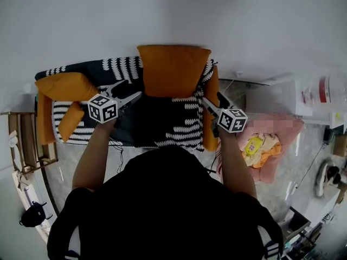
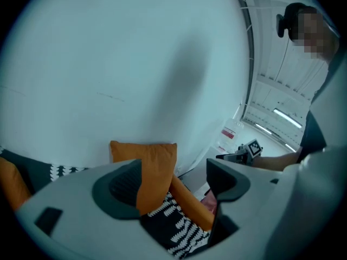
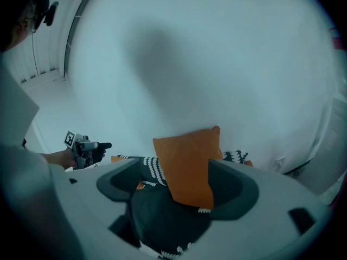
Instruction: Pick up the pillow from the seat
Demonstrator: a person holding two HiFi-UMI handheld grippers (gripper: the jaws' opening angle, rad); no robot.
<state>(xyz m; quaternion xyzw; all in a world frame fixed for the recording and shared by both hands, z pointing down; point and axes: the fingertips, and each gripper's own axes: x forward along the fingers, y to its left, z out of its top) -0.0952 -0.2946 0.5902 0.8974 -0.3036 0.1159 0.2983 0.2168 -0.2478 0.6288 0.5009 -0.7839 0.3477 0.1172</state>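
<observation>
nearest the camera, the person's black top [image 1: 162, 199] fills the bottom of the head view, with a bare forearm reaching forward on each side. the left gripper [image 1: 126, 92] hangs over the left part of the seat [image 1: 146, 126]. its jaws stand well apart with nothing between the pads, and in its own view the pillow only shows beyond the gap. the right gripper [image 1: 212, 100] is by the seat's right orange arm [image 1: 210, 129], its jaws likewise spread wide and empty. the two grippers angle in toward each other, and neither touches the pillow.

the seat is draped in a black cover with white leaf-like marks [image 1: 181, 124], with orange padding showing at both ends. the pillow [image 1: 173, 70], plain orange, stands on its lower edge at the middle of the seat's back, against the white wall [image 1: 173, 15]. its broad face is turned out toward the person, top edge up. in the head view it reads a little wider than tall, so its longer side runs across the seat, along the wall. a second orange cushion [image 1: 65, 86] lies at the seat's left end, well apart from it.

off to the sides, a heap of pink and orange cloth [image 1: 268, 157] sits on the floor past the seat's right end, and a wooden shelf [image 1: 24, 145] stands to the left.
</observation>
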